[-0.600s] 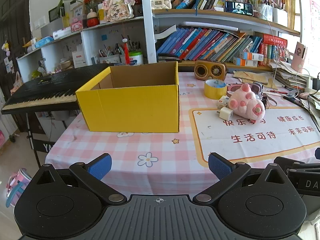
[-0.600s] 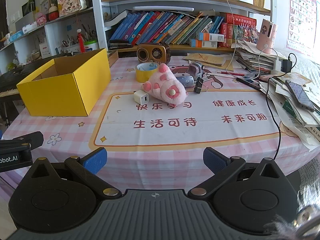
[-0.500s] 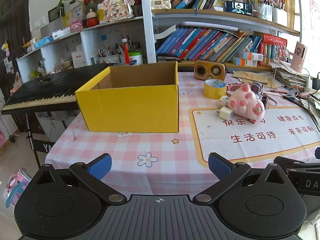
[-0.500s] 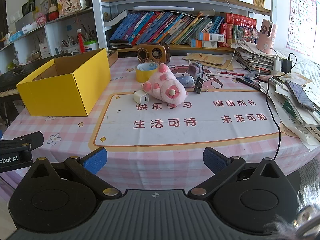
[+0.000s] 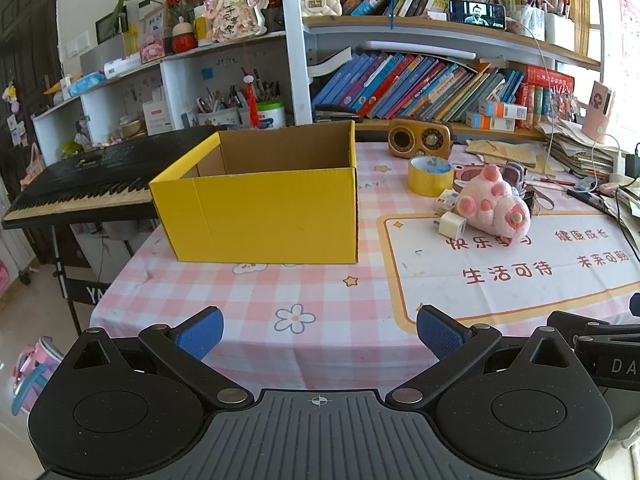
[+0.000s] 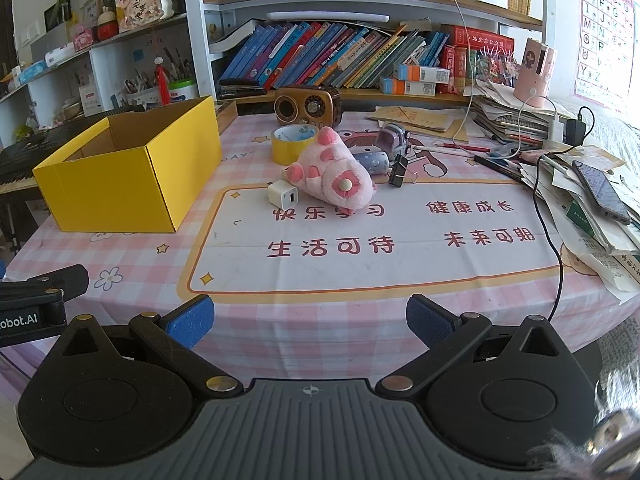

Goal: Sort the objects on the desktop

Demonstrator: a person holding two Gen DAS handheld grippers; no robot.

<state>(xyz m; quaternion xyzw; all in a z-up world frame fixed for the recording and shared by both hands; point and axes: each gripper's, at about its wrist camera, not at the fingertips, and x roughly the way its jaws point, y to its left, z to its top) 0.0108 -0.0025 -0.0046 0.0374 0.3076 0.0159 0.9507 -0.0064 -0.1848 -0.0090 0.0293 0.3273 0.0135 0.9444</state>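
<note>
Both my grippers, left [image 5: 319,328] and right [image 6: 309,317], gape wide, holding nothing, at the table's near edge. Pink plush toy [image 6: 335,174]: mid-table, ahead of my right gripper, the nearer; long axis slanting away leftward. Yellow box [image 6: 120,172]: left of it, open-topped.

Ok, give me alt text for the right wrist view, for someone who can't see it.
The open, empty right gripper hangs at the near table edge, facing a pink plush toy, white charger and yellow tape roll mid-table. An open yellow box stands to their left, paper stacks at the right.
</note>
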